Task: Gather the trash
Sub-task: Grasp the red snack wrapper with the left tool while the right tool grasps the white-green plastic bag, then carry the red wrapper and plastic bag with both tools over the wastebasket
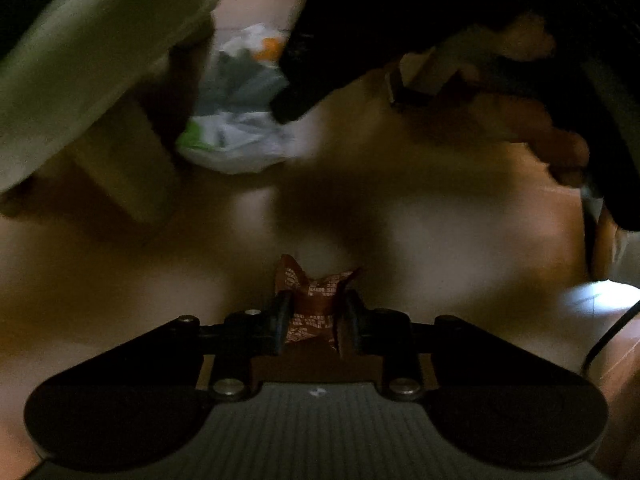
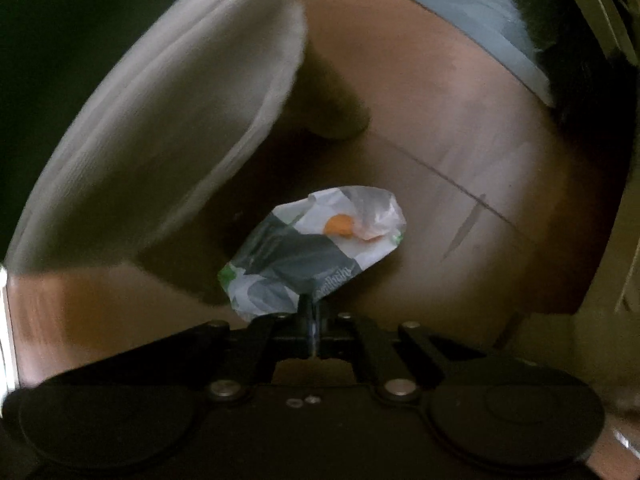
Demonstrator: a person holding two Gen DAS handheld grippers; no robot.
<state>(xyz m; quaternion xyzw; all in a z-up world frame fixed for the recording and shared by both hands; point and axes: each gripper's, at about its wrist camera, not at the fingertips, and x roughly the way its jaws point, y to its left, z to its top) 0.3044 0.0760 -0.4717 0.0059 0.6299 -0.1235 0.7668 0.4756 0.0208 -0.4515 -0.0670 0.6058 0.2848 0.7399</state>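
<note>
Holding two pieces of trash, one per gripper. The brown wrapper [image 1: 316, 304] is crumpled, reddish-brown with small pale print, sticking up between my left gripper [image 1: 316, 320] fingers. Left gripper is narrowed to a small gap and its pads press on both sides of the wrapper, low over the brown surface [image 1: 440, 232]. The white wrapper [image 2: 316, 248] is a crinkled plastic packet, white and grey with an orange spot and a bit of green at one edge. My right gripper [image 2: 314, 320] is fully closed, pinching the packet's lower edge; the rest of it fans out ahead of the fingers above the surface. In the left wrist view that packet hangs just beyond the right gripper's dark body. A pale sleeve [image 2: 160, 152] crosses the left side of both views, blurred.
</note>
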